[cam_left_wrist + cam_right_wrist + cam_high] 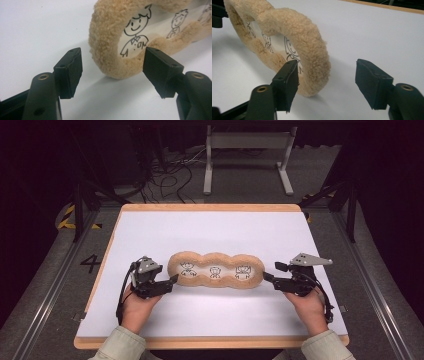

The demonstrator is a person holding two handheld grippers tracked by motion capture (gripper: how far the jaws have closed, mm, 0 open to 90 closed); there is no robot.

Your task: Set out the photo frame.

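Note:
A tan, fleecy three-lobed pouch (pixel 216 257) with cartoon figures on its clear window lies flat across the middle of the white tabletop (pixel 210 230). My left gripper (pixel 170 282) sits at its left end. In the left gripper view the jaws (pixel 113 62) stand wide apart, and the pouch's rounded end (pixel 105 30) is just beyond them, untouched. My right gripper (pixel 270 271) sits at the pouch's right end. The right gripper view shows it open (pixel 327 67), with the fleecy rim (pixel 304 32) close behind one pad and the other pad over bare table.
The tabletop has a wooden edge (pixel 210 207) all round. A grey metal stand (pixel 247 150) and loose cables (pixel 170 175) lie on the floor beyond the far edge. A painted 4 (pixel 90 262) marks the floor at the left.

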